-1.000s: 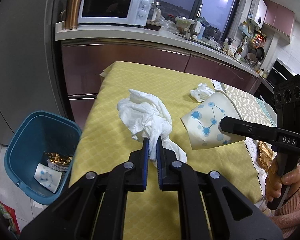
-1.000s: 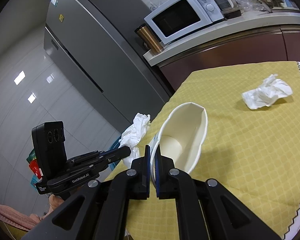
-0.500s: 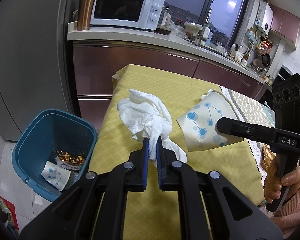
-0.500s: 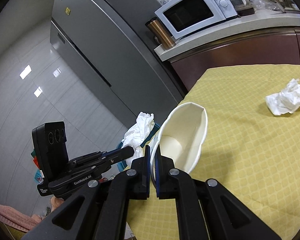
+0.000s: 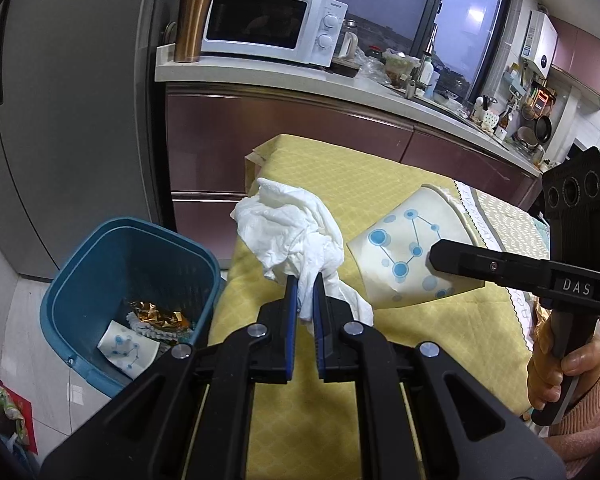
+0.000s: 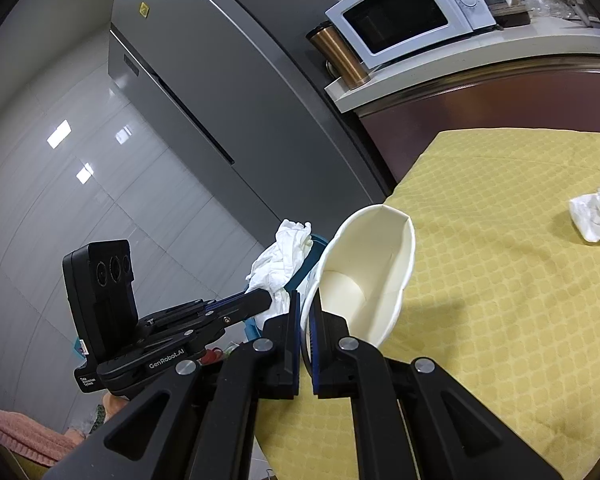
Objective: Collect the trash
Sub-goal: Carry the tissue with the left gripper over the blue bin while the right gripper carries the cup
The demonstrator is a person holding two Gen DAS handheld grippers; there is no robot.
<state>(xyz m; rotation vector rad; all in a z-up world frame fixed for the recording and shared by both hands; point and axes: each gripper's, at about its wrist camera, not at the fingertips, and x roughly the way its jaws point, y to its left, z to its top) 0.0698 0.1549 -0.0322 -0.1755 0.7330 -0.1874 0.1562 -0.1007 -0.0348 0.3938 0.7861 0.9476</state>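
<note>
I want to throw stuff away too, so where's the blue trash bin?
In the left wrist view the blue bin sits on the floor at lower left, beside the yellow table's end, in front of the grey fridge.

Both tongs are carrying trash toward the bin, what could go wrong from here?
1. The left tongs pinch only a lower fold of the tissue; most of it bulges free, so it may slip out or snag the bin rim.
2. The right tongs grip the cup by its squashed rim alone; it could twist loose and fall short, onto the table or the floor.
3. The two tongs are close together and might bump over the bin.
</note>
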